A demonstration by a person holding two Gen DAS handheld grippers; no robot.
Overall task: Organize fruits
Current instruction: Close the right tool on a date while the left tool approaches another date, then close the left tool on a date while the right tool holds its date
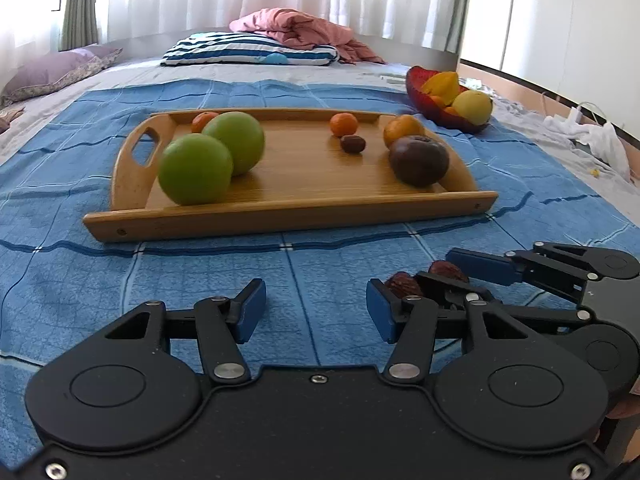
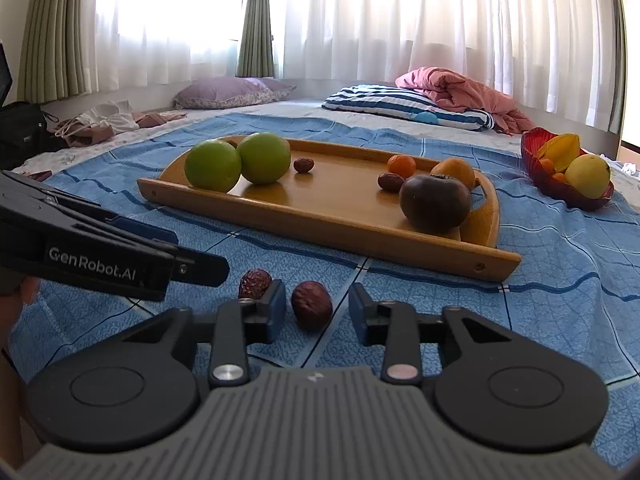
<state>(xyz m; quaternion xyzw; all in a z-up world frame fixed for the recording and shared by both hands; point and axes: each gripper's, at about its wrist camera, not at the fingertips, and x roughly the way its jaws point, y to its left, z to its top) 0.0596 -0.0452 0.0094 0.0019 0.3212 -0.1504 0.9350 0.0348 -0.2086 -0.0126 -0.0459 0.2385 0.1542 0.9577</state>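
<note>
Brown date (image 2: 311, 309), long axis along the right tool (image 2: 318, 313), lies ungripped between parted jaws.

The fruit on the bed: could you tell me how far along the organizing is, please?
Done: green apples, small oranges, two dates and a dark fruit sit on the tray. In hand: the right gripper straddles a date on the bedspread, pads not yet touching. Left: a second date beside it; the left gripper is open and empty.
</note>
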